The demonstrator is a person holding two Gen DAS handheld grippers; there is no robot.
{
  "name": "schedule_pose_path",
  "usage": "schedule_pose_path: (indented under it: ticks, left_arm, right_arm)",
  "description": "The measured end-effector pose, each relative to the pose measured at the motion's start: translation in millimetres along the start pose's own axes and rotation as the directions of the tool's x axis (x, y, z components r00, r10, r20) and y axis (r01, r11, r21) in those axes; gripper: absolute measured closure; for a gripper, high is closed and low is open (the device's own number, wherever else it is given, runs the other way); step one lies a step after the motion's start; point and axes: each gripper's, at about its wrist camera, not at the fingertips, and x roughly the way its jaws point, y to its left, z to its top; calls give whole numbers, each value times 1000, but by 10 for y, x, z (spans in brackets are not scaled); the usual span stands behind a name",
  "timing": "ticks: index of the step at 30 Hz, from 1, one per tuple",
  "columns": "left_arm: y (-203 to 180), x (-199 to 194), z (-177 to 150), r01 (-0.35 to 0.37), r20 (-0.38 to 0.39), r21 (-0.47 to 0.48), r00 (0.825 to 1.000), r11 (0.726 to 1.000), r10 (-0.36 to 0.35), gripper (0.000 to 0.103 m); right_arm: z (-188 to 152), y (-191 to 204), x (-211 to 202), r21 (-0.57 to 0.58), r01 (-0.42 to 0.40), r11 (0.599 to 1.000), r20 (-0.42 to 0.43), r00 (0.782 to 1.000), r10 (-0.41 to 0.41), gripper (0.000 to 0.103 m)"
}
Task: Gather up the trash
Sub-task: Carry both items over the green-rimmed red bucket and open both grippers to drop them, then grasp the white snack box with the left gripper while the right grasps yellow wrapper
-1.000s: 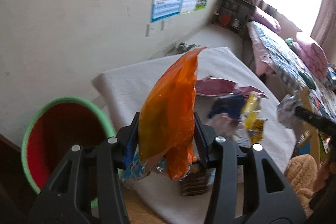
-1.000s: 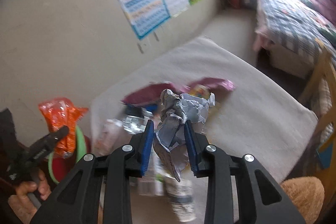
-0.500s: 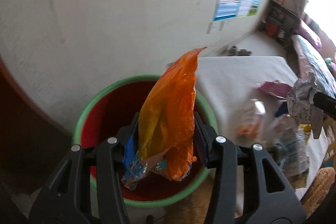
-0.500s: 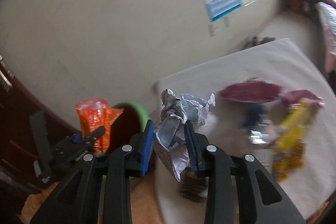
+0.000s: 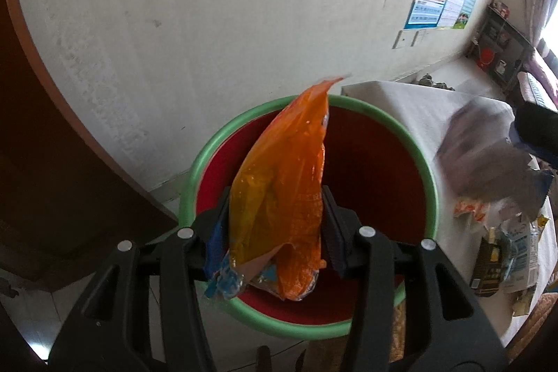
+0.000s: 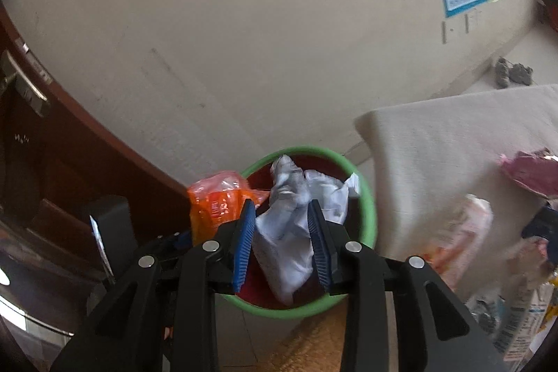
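Observation:
My left gripper (image 5: pixel 275 232) is shut on an orange plastic wrapper (image 5: pixel 282 183) and holds it right above a red bin with a green rim (image 5: pixel 380 162). My right gripper (image 6: pixel 282 246) is shut on crumpled white paper (image 6: pixel 296 218) above the same bin (image 6: pixel 366 197). The paper shows blurred at the right of the left wrist view (image 5: pixel 488 156). The orange wrapper also shows at the bin's left rim in the right wrist view (image 6: pixel 216 201).
A white-covered table (image 6: pixel 436 145) stands right of the bin with several wrappers, among them a pink one (image 6: pixel 530 169) and a pale bag (image 6: pixel 464 232). A brown door (image 6: pixel 42 162) is at the left. The wall is close behind the bin.
Both grippers swung left from the table with their trash and now hang over the bin. The bin has moved to the middle of both views.

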Motion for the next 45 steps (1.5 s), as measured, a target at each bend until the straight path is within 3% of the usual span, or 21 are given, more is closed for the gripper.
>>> schedule_pose_path:
  ticks: [1,2,3,4,10,16,23,26,29,31,35,45]
  left_arm:
    - [20,1,-8,-15,2,-9,1000,1000,15,51]
    - [27,11,-14,-20,2,-14,1000,1000,20,48]
    - [32,12,-19,-19,1,-16,1000,1000,19,39]
    - [32,-2,-26,-16,6,-18,1000,1000,16,36]
    - [-31,-10,-33,-7,12,-7,1000,1000,7,36]
    - [-164,-35,-36,14,11,14,1000,1000,-14,35]
    - [-375,-92,-45,42,11,63,999,997,-43,35]
    - [-514,-123,-46,52,14,98,998,994,-54,35]
    - [-662,-160,-51,59,18,134,998,989,-62,35]
    - [-774,-179,-56,64,18,160,998,985,-68,35]
    - [-1005,-224,-84,87,7,206,996,975,-90,35]
    - [-1626,-267,-195,155,-44,307,988,939,-149,34]
  right_arm:
    - [11,19,15,3,-11,1000,2,1000,11,52]
    - [15,28,14,6,-12,1000,8,1000,12,47]
    - [21,39,5,2,-12,1000,17,1000,12,47]
    - [-7,73,-18,-7,-7,1000,20,1000,8,47]
    - [-60,46,-210,-52,70,996,53,996,-68,47]
    - [-150,-358,-605,26,161,987,102,981,-163,47]
    - [-418,-1054,-1159,116,340,933,141,925,-354,47]
    - [-635,-1416,-1343,168,423,890,116,889,-444,47]
    - [-882,-1702,-1453,207,467,860,75,868,-490,53]
    - [-1023,-1880,-1460,228,481,847,30,866,-500,67]
    - [-1252,-2116,-1403,275,476,835,-27,872,-488,68]
    - [-1500,-2479,-1095,263,504,822,-127,863,-489,68]
